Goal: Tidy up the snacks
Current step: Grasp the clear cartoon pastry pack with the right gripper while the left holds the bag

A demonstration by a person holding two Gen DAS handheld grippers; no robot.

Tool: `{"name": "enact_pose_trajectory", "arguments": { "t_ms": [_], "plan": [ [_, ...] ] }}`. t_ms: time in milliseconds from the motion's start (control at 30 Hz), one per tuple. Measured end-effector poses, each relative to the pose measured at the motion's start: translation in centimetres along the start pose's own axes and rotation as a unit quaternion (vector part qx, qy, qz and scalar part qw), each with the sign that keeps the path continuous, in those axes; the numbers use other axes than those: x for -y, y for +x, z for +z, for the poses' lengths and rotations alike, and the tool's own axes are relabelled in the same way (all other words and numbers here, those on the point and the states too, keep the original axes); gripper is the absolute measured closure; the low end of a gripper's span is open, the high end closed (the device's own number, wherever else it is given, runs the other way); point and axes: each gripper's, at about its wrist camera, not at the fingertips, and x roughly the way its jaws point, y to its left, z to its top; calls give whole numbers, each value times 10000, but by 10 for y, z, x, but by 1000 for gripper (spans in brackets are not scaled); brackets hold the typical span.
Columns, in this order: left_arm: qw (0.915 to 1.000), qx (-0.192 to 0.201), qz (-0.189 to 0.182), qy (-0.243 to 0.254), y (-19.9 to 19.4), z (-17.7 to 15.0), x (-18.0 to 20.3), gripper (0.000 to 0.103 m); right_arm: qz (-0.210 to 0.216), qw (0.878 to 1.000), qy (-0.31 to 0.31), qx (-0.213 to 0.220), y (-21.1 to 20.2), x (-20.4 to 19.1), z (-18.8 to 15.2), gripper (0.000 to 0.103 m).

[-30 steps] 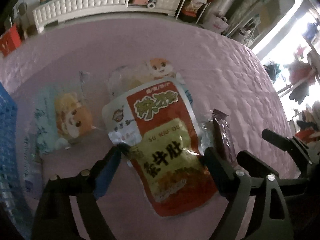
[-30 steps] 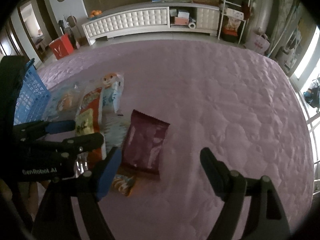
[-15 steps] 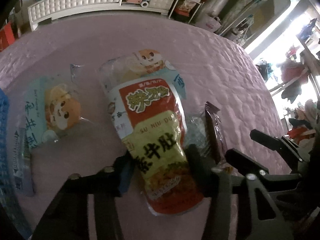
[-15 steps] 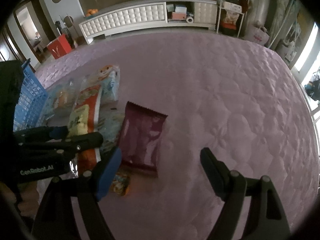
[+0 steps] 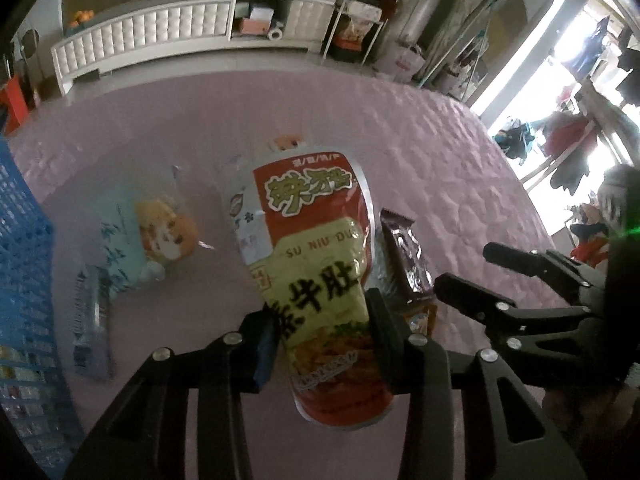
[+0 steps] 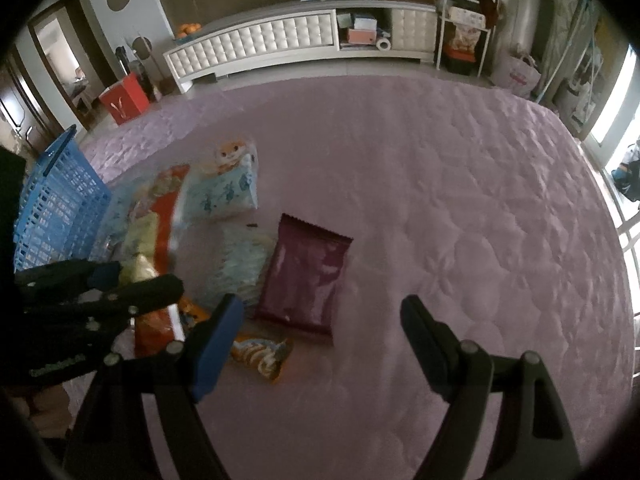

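My left gripper [image 5: 324,328] is shut on a red and yellow snack pouch [image 5: 316,264] and holds it lifted above the pink bedspread [image 5: 420,152]. In the right wrist view the pouch [image 6: 154,232] and the left gripper [image 6: 132,280] show at the left. My right gripper [image 6: 320,320] is open and empty, above a maroon packet [image 6: 304,276]; it also shows in the left wrist view [image 5: 460,268]. A blue basket [image 6: 56,204] stands at the left, also in the left wrist view [image 5: 20,280].
Light blue cartoon snack bags [image 5: 148,240] [image 6: 224,184] lie on the bed, with an orange packet [image 6: 260,354] and a clear wrapped pack [image 6: 240,264]. A flat pack [image 5: 90,320] lies by the basket. A white cabinet [image 6: 280,44] stands beyond the bed.
My left gripper closed on the red and yellow pouch and lifted it off the bed. The right gripper stayed open and barely moved.
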Motion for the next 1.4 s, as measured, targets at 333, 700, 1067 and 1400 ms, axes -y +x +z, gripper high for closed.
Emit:
{"name": "enact_pose_trajectory", "arguments": {
  "t_ms": [333,700,1067,1400],
  "plan": [
    [9966,672,485,15,-36,14,-24,66,255,9995,-189,69,7,-26,23,19],
    [9883,798,1296,26,-36,23,-45,66,316,9959,-853,-5,40,-60,58,15],
    [9875,496,1496,1,-18,24,-65,66,535,9922,-1033,-459,89,-76,71,8],
    [9888,432,1429,25,-13,27,-65,66,533,9926,-1072,-215,87,-82,64,34]
  ]
}}
